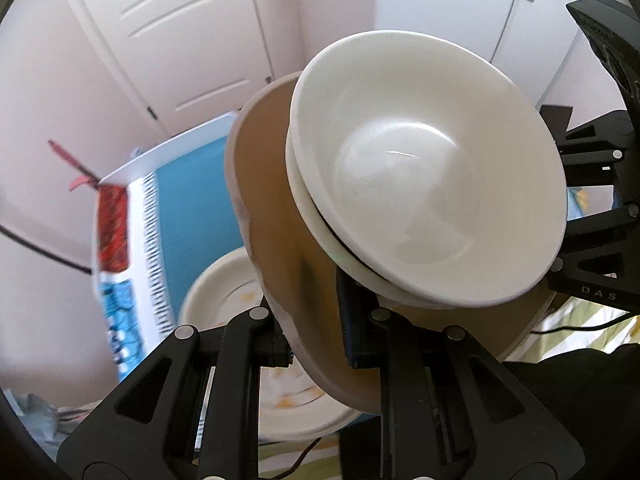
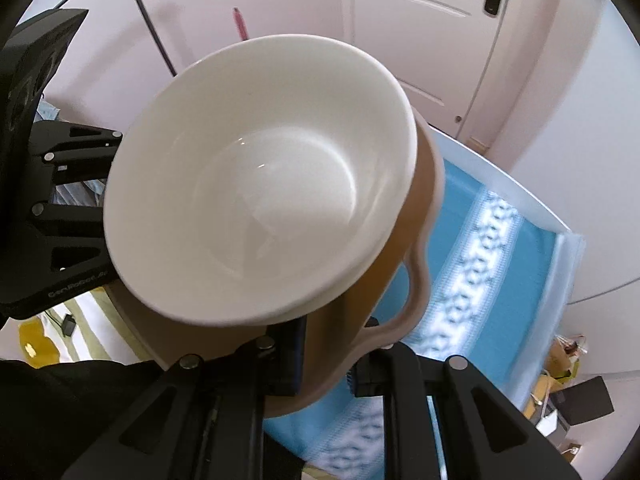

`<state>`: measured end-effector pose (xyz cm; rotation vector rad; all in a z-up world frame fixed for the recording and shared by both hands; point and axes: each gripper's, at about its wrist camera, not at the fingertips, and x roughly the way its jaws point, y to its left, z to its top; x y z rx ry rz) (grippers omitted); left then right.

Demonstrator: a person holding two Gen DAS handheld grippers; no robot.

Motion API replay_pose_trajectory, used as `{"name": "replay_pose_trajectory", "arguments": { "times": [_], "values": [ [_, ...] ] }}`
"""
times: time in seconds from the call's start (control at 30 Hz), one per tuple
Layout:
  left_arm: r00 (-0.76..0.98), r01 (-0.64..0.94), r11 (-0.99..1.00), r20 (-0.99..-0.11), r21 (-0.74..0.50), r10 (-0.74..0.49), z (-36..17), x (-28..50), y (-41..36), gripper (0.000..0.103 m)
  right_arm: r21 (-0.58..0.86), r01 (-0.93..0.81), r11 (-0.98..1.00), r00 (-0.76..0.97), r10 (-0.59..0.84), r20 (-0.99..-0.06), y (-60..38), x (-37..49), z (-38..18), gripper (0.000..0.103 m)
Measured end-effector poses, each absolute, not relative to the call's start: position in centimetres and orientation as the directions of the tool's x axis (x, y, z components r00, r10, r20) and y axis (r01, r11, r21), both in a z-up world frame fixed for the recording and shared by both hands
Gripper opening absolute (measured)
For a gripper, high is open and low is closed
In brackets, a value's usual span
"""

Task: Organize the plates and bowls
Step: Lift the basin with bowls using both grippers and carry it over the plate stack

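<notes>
A white bowl [image 1: 424, 168] [image 2: 260, 176], stacked in another white bowl, sits on a tan plate [image 1: 276, 216] [image 2: 416, 264] with a wavy rim, tilted and held in the air above a blue patterned cloth [image 2: 500, 248]. The left gripper [image 1: 320, 340] and the right gripper [image 2: 324, 344] each have their jaws nearly pressed together, pinching opposite edges of the plate. The left gripper's body reads "GenRobot.ai", the right's "DAS"; below lies another cream plate [image 1: 224, 300], behind are white doors [image 2: 432, 28].
</notes>
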<state>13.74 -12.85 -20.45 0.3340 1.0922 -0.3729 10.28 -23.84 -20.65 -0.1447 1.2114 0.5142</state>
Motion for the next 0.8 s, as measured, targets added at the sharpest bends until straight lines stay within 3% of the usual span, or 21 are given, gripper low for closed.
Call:
{"name": "replay_pose_trajectory", "arguments": {
  "times": [0.3,0.8],
  "values": [
    [0.329,0.476,0.879,-0.935,0.042,-0.133,-24.7,14.0,-4.4,0.015,0.203,-0.411,0.889,0.181,0.298,-0.937,-14.9,9.9,-24.2,0.015],
    [0.266,0.477,0.878,-0.946,-0.039,-0.187,-29.4,14.0,-1.8,0.015,0.128,-0.371,0.920,0.154,0.197,-0.968,-11.1,10.6,-27.9,0.015]
  ]
}}
